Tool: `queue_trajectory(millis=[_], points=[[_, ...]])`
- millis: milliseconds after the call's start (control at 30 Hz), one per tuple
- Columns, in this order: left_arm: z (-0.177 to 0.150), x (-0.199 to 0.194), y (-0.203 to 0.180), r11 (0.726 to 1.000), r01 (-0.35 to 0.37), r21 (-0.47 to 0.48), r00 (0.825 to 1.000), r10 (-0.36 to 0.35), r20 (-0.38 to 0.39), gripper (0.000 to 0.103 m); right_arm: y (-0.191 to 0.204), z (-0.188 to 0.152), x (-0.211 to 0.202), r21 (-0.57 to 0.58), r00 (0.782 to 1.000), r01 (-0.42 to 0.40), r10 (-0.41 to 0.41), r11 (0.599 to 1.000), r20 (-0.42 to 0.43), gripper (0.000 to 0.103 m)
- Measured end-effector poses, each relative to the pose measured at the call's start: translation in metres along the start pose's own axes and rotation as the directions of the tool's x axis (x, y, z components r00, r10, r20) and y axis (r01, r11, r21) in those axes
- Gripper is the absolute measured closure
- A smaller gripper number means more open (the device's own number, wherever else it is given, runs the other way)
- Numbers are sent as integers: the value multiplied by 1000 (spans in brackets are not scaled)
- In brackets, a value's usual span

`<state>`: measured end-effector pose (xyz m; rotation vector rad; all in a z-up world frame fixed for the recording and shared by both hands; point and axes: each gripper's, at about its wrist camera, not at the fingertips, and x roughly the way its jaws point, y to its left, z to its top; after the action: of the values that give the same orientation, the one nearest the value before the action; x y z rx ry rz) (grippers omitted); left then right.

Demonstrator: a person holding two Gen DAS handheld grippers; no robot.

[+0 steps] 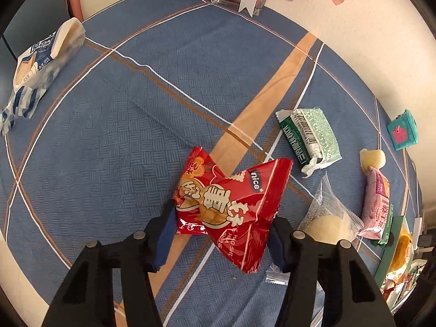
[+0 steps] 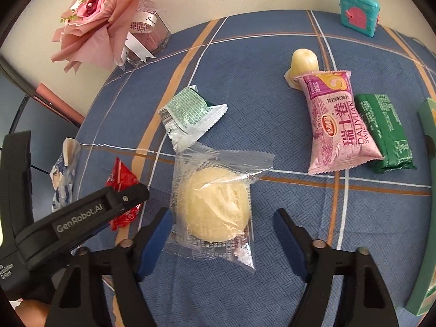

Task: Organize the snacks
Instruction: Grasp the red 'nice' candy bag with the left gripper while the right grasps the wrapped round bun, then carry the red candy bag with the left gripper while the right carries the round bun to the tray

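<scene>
A red snack packet [image 1: 231,201] lies buckled on the blue plaid tablecloth [image 1: 109,136]. My left gripper [image 1: 222,214] points down at it, both blue pads pressing its left and right edges. In the right wrist view the same red packet [image 2: 122,179] shows behind the left gripper's black body [image 2: 81,218]. A clear packet with a pale round cake [image 2: 218,207] lies between the fingers of my right gripper [image 2: 222,211]. Its left pad touches the wrapper edge; the right pad stands apart from it, so this gripper is open.
On the cloth lie a green-white packet [image 2: 190,114], a pink Swiss-roll packet [image 2: 340,125], a dark green packet [image 2: 384,130] and a jelly cup [image 2: 303,60]. A teal toy house [image 2: 358,11], a pink bouquet [image 2: 109,19], a toast bag [image 1: 41,68] and a green box [image 2: 427,190] ring the table's edge.
</scene>
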<state>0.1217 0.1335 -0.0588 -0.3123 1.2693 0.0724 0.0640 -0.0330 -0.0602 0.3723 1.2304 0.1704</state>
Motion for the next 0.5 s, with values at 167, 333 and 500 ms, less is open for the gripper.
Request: queue_trajectory(millis=[167,333,500], points=[[0,-2,-1,1000,6,-1,1000,-6,7,44,-1,0,-1,2,1000,-26,26,1000,0,43],[-1,-10,-1,1000,18,-6,1000,-18,22,44,-3,0,-3,8,999,-47,47,999,2,49],[-3,-26,-10,1000,22,21,998,-23,55,44,-5,-1,-11,6,999,-35,35,999,12,53]])
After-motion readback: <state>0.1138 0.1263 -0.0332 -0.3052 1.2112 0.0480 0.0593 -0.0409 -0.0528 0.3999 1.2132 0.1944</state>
